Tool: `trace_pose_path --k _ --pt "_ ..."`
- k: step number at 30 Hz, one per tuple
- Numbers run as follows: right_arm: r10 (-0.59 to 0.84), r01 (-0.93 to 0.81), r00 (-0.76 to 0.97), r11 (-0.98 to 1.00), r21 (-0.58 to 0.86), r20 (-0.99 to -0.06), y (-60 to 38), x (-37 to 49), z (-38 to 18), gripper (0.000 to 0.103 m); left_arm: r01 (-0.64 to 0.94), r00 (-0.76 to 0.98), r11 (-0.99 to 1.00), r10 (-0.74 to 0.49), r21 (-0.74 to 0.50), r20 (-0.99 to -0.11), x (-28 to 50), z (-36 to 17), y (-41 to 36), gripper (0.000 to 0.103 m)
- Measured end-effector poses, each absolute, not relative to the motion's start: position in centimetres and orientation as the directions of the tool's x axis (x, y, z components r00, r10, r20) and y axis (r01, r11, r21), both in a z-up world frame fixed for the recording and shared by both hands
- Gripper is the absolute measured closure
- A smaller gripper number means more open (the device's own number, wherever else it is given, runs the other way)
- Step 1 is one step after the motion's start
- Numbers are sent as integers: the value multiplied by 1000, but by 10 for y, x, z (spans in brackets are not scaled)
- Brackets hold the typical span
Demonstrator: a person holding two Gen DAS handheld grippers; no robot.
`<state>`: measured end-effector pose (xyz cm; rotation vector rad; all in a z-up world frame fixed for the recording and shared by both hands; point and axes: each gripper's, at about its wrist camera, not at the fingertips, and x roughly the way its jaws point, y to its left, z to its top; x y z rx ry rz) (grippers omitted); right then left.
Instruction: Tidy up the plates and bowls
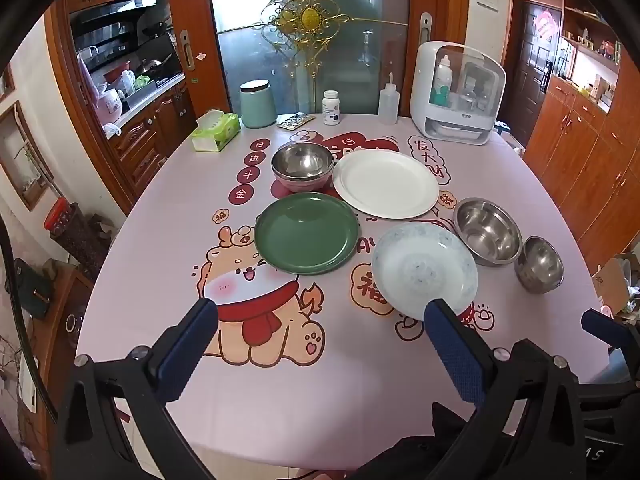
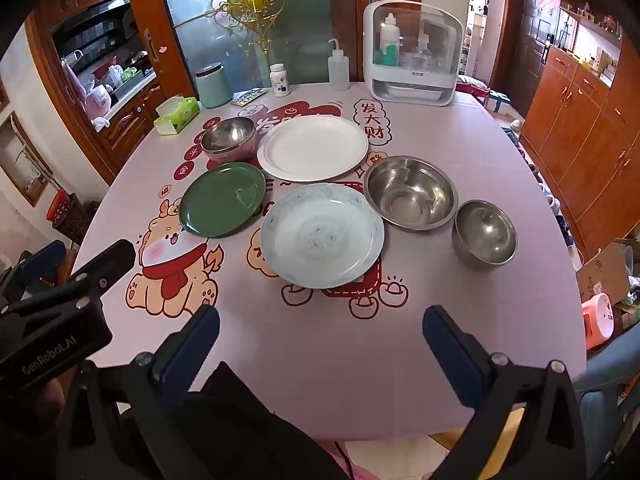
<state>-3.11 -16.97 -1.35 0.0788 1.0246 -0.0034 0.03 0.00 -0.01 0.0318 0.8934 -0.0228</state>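
Legible text, both wrist views:

- Tablecloth (image 1: 168, 240): cloud print near the far right reads 发大财 (image 2: 372, 122). Row of red discs on the left reads 日, 进, 斗, 金 (image 1: 249, 170). Small badge by the cartoon dog reads 福 (image 1: 221, 216). Large 福 (image 1: 370, 286) partly covered by a patterned plate.
- Left gripper (image 2: 40, 264) body, right wrist view: "GenRobot.AI" (image 2: 50, 356), white print, appears upside down.
- Bottle and appliance labels: too small to read.

Steel bowls (image 2: 412, 194), (image 2: 485, 234): shiny metal. Green plate (image 2: 222, 199): glossy glaze. White plate (image 2: 313, 148): smooth, matt. Patterned plate (image 2: 322, 235): glossy, ceramic-looking. Desk cover (image 2: 320, 340): smooth printed sheet. Right gripper (image 2: 320, 334) pads: textured blue. Cabinets (image 2: 580, 128): varnished wood.
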Motion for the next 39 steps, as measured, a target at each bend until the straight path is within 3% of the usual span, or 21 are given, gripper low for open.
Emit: trace_pose_path --k 39 --pt "38 39 515 997 68 -857 -166 -32 -15 1 22 618 999 18 39 -786 -9 -8 8 4"
